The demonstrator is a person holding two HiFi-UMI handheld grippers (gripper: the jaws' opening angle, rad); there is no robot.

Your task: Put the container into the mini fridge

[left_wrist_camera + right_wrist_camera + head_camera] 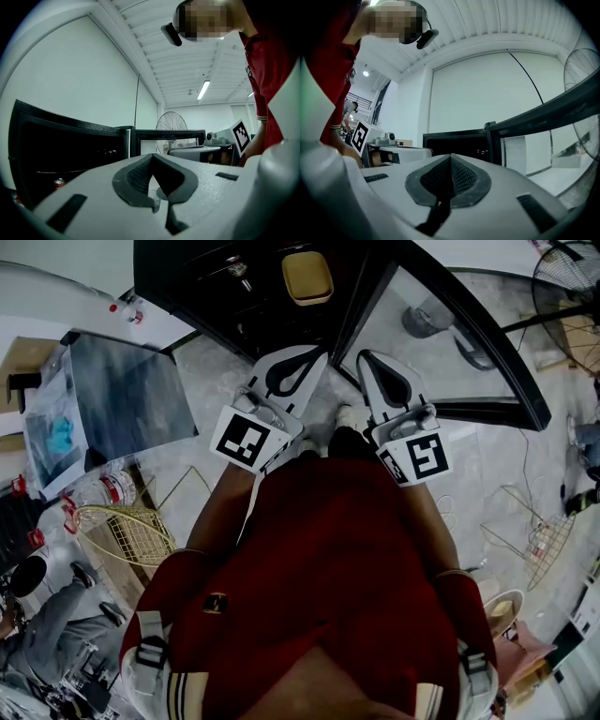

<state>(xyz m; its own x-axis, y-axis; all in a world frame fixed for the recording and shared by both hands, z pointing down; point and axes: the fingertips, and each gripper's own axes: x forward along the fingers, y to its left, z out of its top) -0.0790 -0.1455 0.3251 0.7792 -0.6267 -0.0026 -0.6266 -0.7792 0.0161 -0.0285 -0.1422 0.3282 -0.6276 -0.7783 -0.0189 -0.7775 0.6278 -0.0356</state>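
A yellow container (307, 277) sits inside the black mini fridge (225, 282), whose glass door (450, 329) stands swung open to the right. Both grippers hover just in front of the fridge opening, tips pointing at it. My left gripper (314, 354) is shut with nothing between its pads. My right gripper (364, 356) is beside it, jaws also together and empty. In the left gripper view the left gripper (151, 155) faces the dark fridge (70, 150). In the right gripper view the right gripper (450, 156) points at the fridge (454, 140) and its door frame (553, 117).
A small red can (59, 182) sits low at the fridge. A grey-topped table (127, 395) stands left, with plastic bottles (103, 488) and a yellow wire basket (127, 531) below it. A fan (572, 287) and a wire rack (544, 535) stand right. A seated person (47, 629) is at lower left.
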